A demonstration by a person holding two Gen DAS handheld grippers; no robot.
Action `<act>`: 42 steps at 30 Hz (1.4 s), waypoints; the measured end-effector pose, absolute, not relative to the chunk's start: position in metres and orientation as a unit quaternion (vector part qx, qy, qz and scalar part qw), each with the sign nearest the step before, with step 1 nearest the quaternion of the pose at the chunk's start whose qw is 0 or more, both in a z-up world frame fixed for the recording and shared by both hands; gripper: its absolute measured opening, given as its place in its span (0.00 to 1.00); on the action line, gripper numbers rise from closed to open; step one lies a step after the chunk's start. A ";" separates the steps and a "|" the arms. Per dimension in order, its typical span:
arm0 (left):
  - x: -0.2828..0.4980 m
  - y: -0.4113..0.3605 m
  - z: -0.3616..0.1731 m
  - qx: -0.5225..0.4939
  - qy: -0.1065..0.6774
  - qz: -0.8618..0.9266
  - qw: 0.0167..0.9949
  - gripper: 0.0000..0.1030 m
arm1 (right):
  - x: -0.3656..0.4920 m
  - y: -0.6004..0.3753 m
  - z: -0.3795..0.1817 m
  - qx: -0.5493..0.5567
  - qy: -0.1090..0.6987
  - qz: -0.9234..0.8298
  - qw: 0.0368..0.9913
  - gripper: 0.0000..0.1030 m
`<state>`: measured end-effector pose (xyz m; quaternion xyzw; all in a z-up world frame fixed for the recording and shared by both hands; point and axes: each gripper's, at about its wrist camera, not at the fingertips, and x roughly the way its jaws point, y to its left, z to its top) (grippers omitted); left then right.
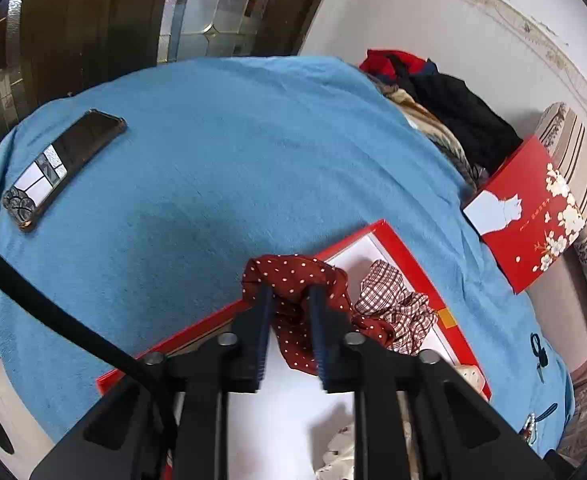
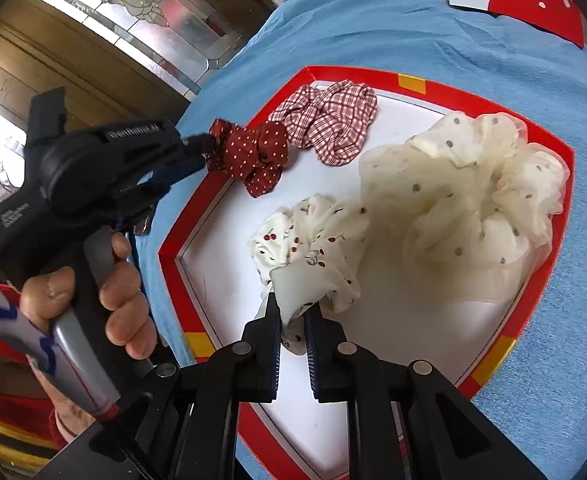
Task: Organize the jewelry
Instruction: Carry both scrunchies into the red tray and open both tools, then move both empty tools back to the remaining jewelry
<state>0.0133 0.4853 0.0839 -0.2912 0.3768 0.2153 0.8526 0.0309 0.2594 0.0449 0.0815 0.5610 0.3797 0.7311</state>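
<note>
A red-rimmed box (image 2: 425,84) with a white floor lies on the blue cloth. My left gripper (image 1: 289,292) is shut on a dark red polka-dot scrunchie (image 1: 293,276) at the box's edge; the scrunchie also shows in the right wrist view (image 2: 253,152). My right gripper (image 2: 291,304) is shut on a white scrunchie with red dots (image 2: 313,248) inside the box. A red-checked scrunchie (image 2: 329,116) lies beside the dark red one. A large cream dotted scrunchie (image 2: 473,196) fills the box's right side.
A phone (image 1: 61,164) lies on the blue cloth (image 1: 221,152) at the far left. The red box lid (image 1: 529,216) with a white cat and flowers leans at the right. Piled clothes (image 1: 445,100) sit at the back right.
</note>
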 end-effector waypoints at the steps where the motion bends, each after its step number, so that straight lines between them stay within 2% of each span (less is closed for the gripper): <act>1: 0.012 0.485 0.086 -0.290 0.373 0.219 0.853 0.27 | 0.030 0.258 0.045 0.078 0.560 0.378 0.733 0.15; 3: 0.008 0.484 0.089 -0.288 0.366 0.226 0.856 0.38 | 0.028 0.254 0.048 0.067 0.553 0.373 0.742 0.26; 4: 0.007 0.484 0.090 -0.289 0.364 0.227 0.856 0.39 | 0.025 0.252 0.051 0.060 0.549 0.374 0.746 0.38; 5: 0.005 0.484 0.091 -0.290 0.362 0.227 0.856 0.41 | 0.023 0.250 0.055 0.057 0.544 0.374 0.749 0.42; 12: -0.010 0.470 0.100 -0.290 0.352 0.221 0.862 0.42 | 0.016 0.193 0.098 0.046 0.484 0.320 0.813 0.43; 18: -0.012 0.440 0.114 -0.258 0.332 0.214 0.882 0.49 | 0.034 0.183 0.077 -0.020 0.502 0.201 0.841 0.43; 19: -0.010 0.435 0.114 -0.252 0.335 0.210 0.883 0.49 | 0.037 0.187 0.071 -0.023 0.511 0.193 0.837 0.39; 20: -0.007 0.430 0.113 -0.248 0.340 0.203 0.884 0.49 | 0.040 0.188 0.065 -0.014 0.524 0.197 0.829 0.23; 21: -0.005 0.424 0.112 -0.245 0.346 0.195 0.885 0.49 | 0.040 0.187 0.063 -0.007 0.534 0.203 0.821 0.18; 29: 0.007 0.390 0.110 -0.219 0.357 0.164 0.893 0.49 | 0.060 0.183 0.066 -0.014 0.531 0.178 0.828 0.10; 33: 0.010 0.379 0.111 -0.206 0.360 0.155 0.896 0.49 | 0.069 0.175 0.064 0.007 0.540 0.192 0.820 0.10; 36: 0.010 0.369 0.111 -0.198 0.362 0.145 0.899 0.49 | 0.061 0.158 0.076 0.028 0.528 0.198 0.825 0.19; 38: 0.008 0.360 0.112 -0.193 0.364 0.132 0.902 0.49 | 0.050 0.135 0.091 0.045 0.514 0.199 0.833 0.30; 42: 0.003 0.328 0.114 -0.176 0.368 0.085 0.909 0.50 | 0.033 0.057 0.115 0.075 0.486 0.165 0.855 0.32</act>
